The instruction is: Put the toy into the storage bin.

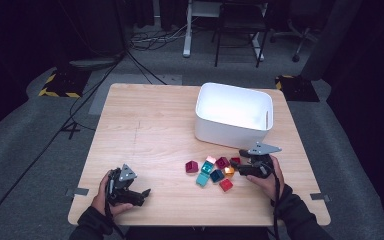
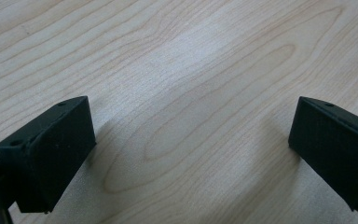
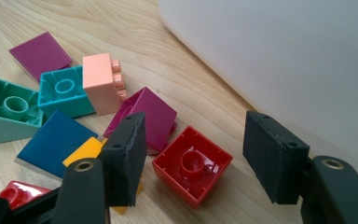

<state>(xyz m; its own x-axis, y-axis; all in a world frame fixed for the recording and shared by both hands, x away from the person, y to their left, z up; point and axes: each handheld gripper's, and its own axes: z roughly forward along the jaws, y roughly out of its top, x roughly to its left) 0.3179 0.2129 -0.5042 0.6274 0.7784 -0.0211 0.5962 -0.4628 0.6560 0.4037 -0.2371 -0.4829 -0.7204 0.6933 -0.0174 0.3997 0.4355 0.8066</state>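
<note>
1. Nearest the lens in the right gripper view, the right tongs [image 3: 193, 161] are standing wide, their jaws flanking a red block [image 3: 192, 165] that is lying hollow side up on the desk [image 3: 135, 37]; the block is sitting between the jaws but neither is touching it.
2. That red block is lying at the edge of the block pile nearest the white bin [image 3: 279, 60], with a magenta block [image 3: 151, 116] just beside it and an orange block [image 3: 85, 151] partly behind the left-hand jaw. It is squarish, so no long axis is governing the grip; a straight closing looks enough.
3. The right hand is clearly the nearer one: in the high view the right tongs [image 1: 243, 162] are sitting at the pile, while the left tongs [image 1: 142, 194] are resting well apart near the front edge, wide and holding nothing over bare wood.
4. The bin [image 1: 233, 114] is standing just behind the pile, so the carry should be short.
5. The desk is pale wood grain; around it, grey floor, cables and dark curtains.
</note>
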